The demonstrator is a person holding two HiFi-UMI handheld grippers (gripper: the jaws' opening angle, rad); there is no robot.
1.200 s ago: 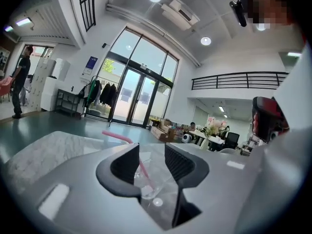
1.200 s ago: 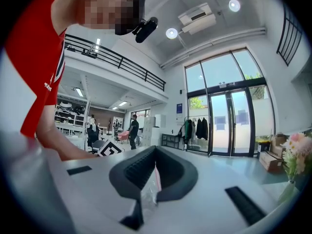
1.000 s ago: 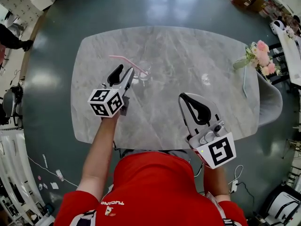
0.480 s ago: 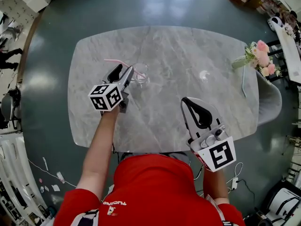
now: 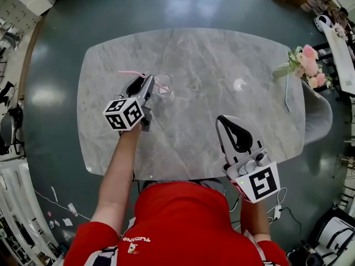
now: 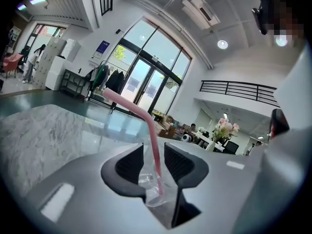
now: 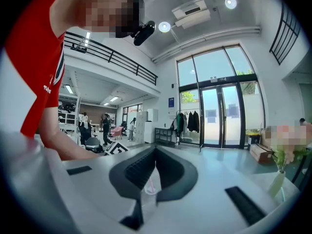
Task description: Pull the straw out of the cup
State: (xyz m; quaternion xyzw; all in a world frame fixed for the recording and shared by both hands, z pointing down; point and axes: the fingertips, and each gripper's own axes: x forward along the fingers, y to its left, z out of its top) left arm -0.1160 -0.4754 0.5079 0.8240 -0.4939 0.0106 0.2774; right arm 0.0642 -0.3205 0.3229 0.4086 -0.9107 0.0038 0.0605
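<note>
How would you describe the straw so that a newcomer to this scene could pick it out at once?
Find the grey marble table, then the clear cup on its left half. The straw leans out of that cup toward the left. It is the only thin, bent pink tube; the pink flowers stand by the table's far right edge.
</note>
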